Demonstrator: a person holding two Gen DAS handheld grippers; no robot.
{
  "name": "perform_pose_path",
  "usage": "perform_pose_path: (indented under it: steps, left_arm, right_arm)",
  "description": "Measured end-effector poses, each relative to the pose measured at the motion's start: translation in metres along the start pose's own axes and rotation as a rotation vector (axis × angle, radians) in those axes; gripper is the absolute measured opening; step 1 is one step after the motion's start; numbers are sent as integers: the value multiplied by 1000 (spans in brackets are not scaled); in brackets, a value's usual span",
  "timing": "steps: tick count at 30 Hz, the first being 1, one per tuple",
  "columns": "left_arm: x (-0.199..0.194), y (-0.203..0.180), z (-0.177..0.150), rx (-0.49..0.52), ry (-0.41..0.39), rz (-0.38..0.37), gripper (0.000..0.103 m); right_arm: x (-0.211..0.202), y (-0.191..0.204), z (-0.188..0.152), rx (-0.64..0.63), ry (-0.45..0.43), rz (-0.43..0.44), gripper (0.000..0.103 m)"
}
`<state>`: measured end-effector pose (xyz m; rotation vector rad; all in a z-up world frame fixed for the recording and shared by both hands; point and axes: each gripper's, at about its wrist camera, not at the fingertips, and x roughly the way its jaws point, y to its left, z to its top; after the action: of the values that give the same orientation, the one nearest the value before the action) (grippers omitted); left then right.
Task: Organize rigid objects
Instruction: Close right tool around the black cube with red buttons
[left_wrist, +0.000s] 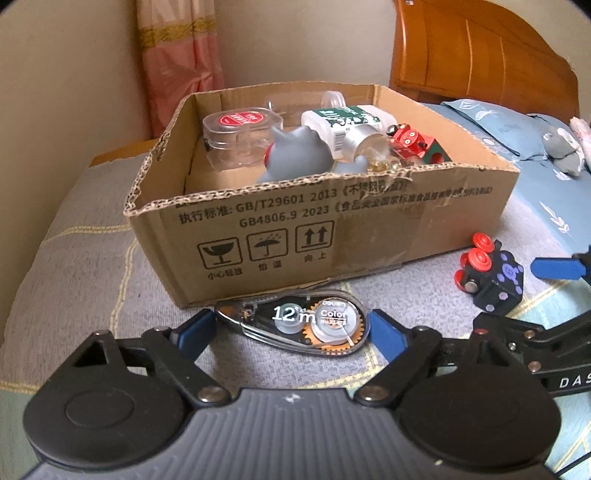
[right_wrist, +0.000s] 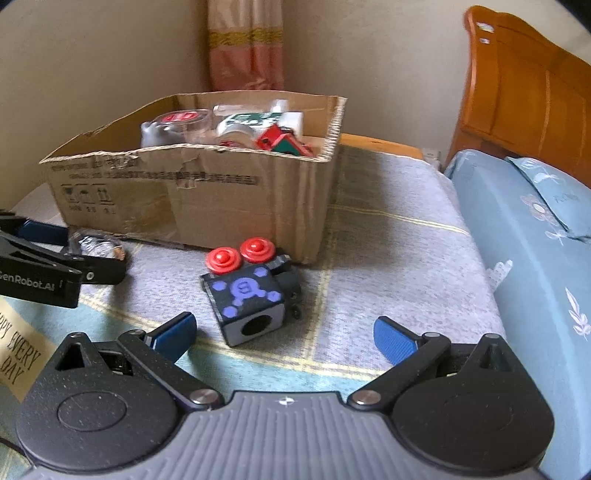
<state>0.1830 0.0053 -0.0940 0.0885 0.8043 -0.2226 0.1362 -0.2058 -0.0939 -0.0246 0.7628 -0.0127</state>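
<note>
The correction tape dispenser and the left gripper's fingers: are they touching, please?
Apart. The left wrist view shows the correction tape dispenser lying between the open left gripper fingers, with blanket visible on both sides.

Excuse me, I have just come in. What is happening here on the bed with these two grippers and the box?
A person is tidying small hard things into a cardboard box on the bed. The left gripper is open with its fingers on either side of a correction tape dispenser lying just in front of the box. The right gripper is also open, facing a black toy block with red wheels on the blanket. The box already holds a clear case, a grey figure and a red toy. Neither gripper holds anything.
</note>
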Motion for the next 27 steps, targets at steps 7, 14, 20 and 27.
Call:
perform_pose_path:
  steps: [7,14,20,27]
  left_arm:
    - [2,7,0,57,-14,-43,91]
    - [-1,7,-2,96,-10,-87,91]
    - [0,7,-1,93,-8,-87,91]
    - [-1,7,-2,96,-5,-90,91]
  right_arm:
    - [4,5,9,-81,21,85,103]
    - [8,11,14,-131,36,133,103]
    - [9,13,18,-200,40,185,103]
    - [11,7,26,-250,45,226,93]
